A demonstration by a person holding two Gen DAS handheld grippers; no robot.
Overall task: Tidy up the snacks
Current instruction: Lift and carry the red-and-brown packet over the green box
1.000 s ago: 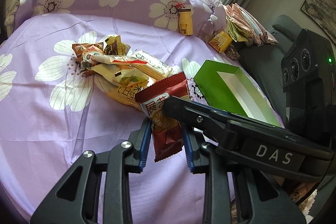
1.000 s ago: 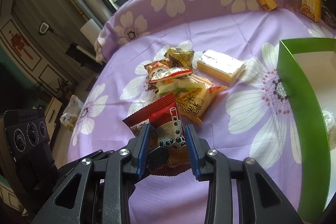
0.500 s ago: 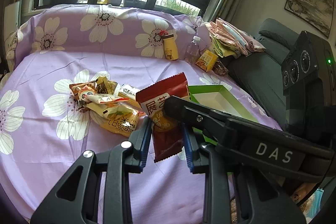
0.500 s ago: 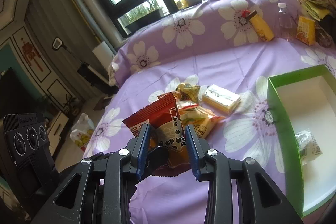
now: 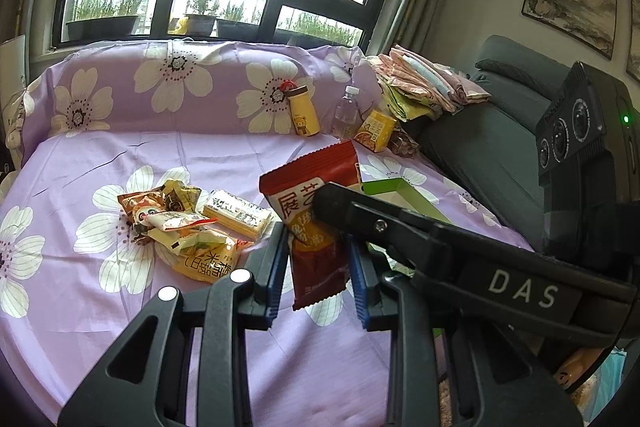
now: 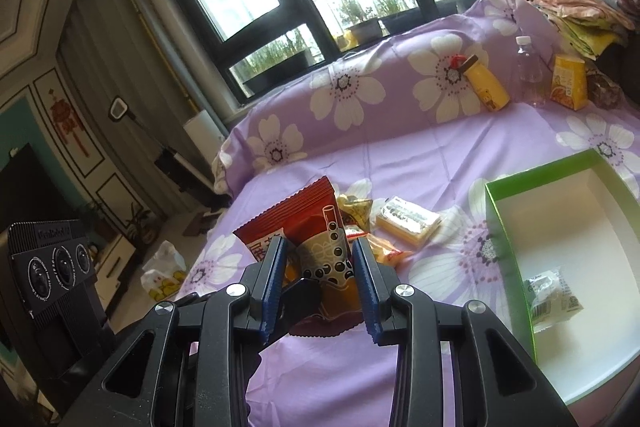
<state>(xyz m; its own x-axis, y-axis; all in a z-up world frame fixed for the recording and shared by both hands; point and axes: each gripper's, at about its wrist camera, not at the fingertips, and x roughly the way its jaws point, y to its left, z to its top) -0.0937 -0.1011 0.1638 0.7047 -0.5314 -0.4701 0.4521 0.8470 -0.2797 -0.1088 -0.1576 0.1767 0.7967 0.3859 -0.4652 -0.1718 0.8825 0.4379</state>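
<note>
Between both sets of blue pads, up off the bedspread: red milk-tea snack packet, pinched from two sides at once. Left gripper nearly closed, clamped on the packet's lower half; right gripper likewise squeezed narrow on the same packet, its black finger crossing in front in the left view. Packet hanging upright, top seam flared, clear of everything below. Just beyond it, on the purple flowered bedspread, waiting in a loose pile: mixed snack wrappers, orange-yellow packet at the bottom, and touching the heap's right edge, a clear-wrapped yellow cake bar. Off to the right, green box with white inside, lid off, holding only one small clear packet near its near wall. So: one item boxed, one in the air, a good handful left on the cloth. Probably the box next for the red packet, a short carry rightward, though with two grips on one bag, one of them likely has to let go first. Further back, against the flowered backrest, leaning: yellow bear bottle, clear water bottle, orange juice carton; unclear whether those count as snacks to sort. Stacked folded cloths beyond, untouched.
</note>
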